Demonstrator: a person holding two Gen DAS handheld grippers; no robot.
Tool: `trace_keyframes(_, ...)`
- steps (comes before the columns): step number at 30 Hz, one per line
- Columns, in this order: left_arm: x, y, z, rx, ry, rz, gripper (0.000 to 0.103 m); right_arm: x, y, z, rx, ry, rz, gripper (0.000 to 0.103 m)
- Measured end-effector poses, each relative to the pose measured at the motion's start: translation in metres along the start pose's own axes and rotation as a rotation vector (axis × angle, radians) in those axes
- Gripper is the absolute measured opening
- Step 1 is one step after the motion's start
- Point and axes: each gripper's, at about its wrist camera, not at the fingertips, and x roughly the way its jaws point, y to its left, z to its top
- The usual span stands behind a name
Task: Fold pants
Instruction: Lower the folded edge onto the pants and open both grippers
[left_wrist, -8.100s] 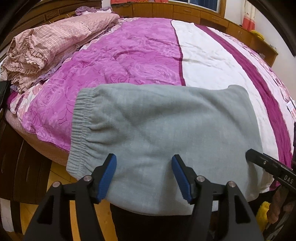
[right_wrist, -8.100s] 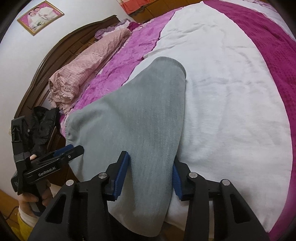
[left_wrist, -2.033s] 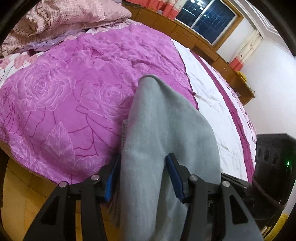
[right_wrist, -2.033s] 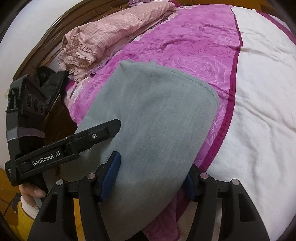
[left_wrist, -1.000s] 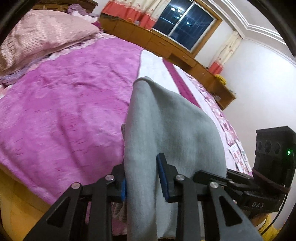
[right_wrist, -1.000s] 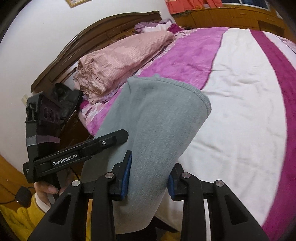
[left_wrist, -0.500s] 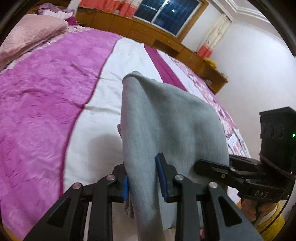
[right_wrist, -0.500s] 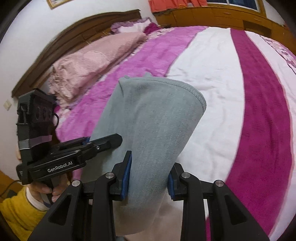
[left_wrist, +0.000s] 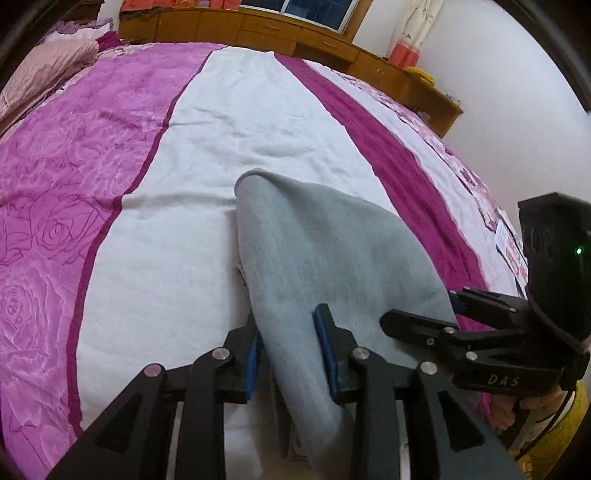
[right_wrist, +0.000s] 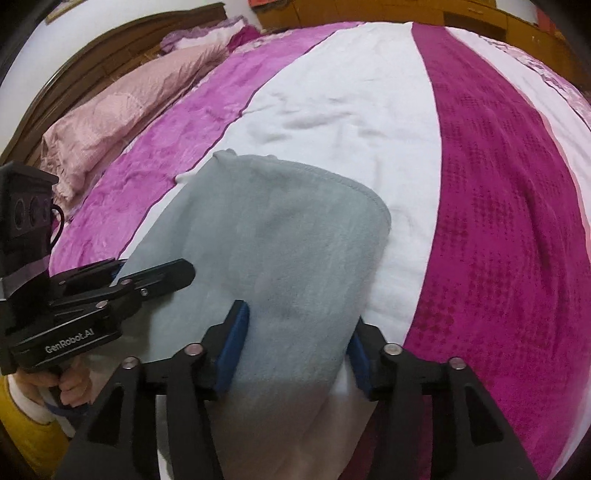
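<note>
Folded grey pants (right_wrist: 280, 251) between right gripper's (right_wrist: 291, 354) just-opening jaws

Left gripper (left_wrist: 291, 354): black angular linkage arms w/ silver round rivets at pivots; blue pads on inner faces of both fingers.
Left gripper, side view (right_wrist: 147, 275): black body, white "GenRobot.AI" lettering, small silver screws; black box on top w/ three round openings, thin black cable looping beside it, grey tape band below.
Right gripper (right_wrist: 297, 352): same build, black arms, silver rivets, blue pads.
Right gripper, side view (left_wrist: 421, 312): black, white "DAS" lettering; black box on top w/ green LED lit.
Clothing: yellow sleeve (right_wrist: 26, 424) w/ white cuff; yellow also at other wrist (left_wrist: 554, 432).
</note>
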Motion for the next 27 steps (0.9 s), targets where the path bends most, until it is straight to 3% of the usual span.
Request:
trace_keyframes(2,-0.005,-0.003,0.0,0.013,0.005,0.015,0.037,-0.003,0.001,-0.002,-0.003,-0.014,-0.009,0.047)
trace_keyframes(12,-0.05,-0.026,-0.02,0.112,0.009,0.104,0.041,-0.052,0.019,-0.02,-0.027,-0.062,-0.159,0.047)
trace_keyframes(19,-0.071,-0.025,-0.05,0.105,-0.009,0.149,0.043,-0.085,0.027,-0.052,0.019,-0.081,-0.127,0.048)
trace_keyframes(22,-0.065,-0.02,-0.057,0.101,-0.002,0.169,0.044,-0.084,0.03,-0.067,0.033,-0.075,-0.115,0.047)
trace_keyframes(27,-0.054,-0.008,-0.065,0.088,0.008,0.182,0.054,-0.058,0.029,-0.081,0.026,-0.023,-0.194,0.047)
